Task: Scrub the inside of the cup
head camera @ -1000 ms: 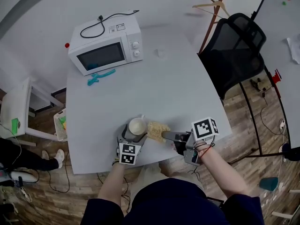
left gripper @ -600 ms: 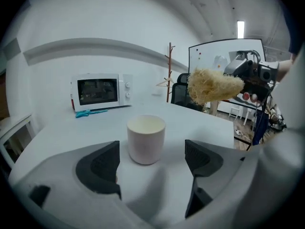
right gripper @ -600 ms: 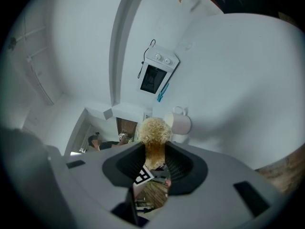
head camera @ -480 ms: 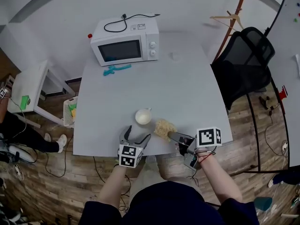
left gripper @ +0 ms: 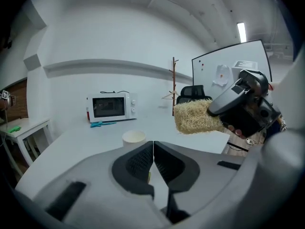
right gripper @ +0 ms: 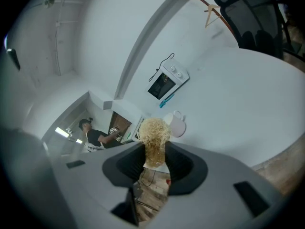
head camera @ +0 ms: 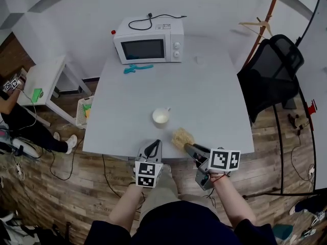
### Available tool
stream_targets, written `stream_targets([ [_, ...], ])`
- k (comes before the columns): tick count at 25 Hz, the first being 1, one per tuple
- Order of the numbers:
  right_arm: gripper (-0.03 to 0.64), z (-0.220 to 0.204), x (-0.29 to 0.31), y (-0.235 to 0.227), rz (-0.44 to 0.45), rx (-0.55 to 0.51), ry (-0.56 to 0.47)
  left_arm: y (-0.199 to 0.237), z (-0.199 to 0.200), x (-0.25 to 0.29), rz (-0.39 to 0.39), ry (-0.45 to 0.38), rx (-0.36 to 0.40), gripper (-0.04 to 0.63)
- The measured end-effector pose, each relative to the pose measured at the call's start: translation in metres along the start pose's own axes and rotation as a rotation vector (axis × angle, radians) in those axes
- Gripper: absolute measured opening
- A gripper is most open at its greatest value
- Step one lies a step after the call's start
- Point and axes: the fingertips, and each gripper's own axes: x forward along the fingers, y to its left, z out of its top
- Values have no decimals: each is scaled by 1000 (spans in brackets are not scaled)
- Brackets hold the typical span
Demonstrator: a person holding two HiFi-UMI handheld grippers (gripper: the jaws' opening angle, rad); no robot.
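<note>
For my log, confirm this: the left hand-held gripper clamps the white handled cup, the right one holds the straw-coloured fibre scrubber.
Wrong on the left hand-held gripper: the left gripper view shows its jaws just closed on nothing, the white handled cup standing free beyond them. The right hand-held gripper does hold the straw-coloured fibre scrubber.

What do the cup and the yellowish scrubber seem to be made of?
The cup: probably glazed ceramic, smooth, whitish and opaque; plastic is possible. The scrubber: a loose tangle of pale straw-coloured fibres, matte, likely plant fibre or coarse plastic strands.
</note>
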Motion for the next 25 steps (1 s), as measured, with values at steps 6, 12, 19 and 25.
stream_targets([
  [6, 135, -18, -30, 9, -102, -229, -90, -31, 8, -41, -4, -27, -51, 17],
  [12, 135, -46, -66, 19, -167, -395, -167, -58, 4, -81, 8, -31, -119, 17],
  [19, 134, -78, -100, 27, -236, -552, -216, -92, -10, -119, -14, -17, -157, 17],
  [25, 133, -100, -118, 27, -250, -594, -229, -112, -23, -134, -25, -15, -165, 17],
])
